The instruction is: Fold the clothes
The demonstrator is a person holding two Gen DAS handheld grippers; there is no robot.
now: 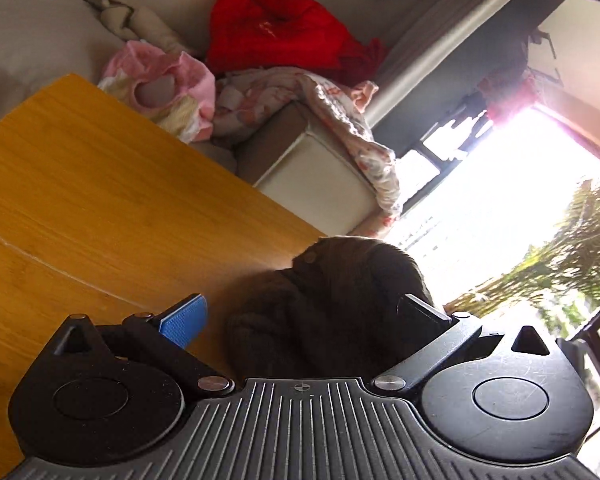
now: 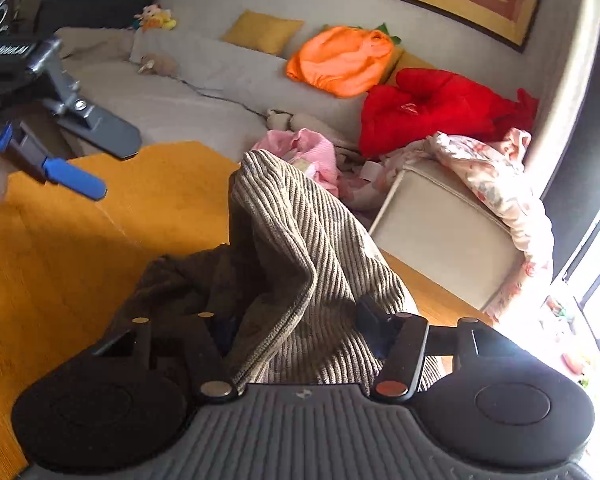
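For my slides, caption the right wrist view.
Right hand-held gripper closing around brown corduroy garment on wooden table.

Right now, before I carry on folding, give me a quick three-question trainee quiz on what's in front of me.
1. True or false: the left tool is open with nothing between its fingers.
2. The corduroy garment between the right tool's fingers rests on: A the floor, B the wooden table, C a chair.
3. Fill in: on the sofa, the bundle beside the red bundle is ____.

Key: 1 true; 2 B; 3 orange.
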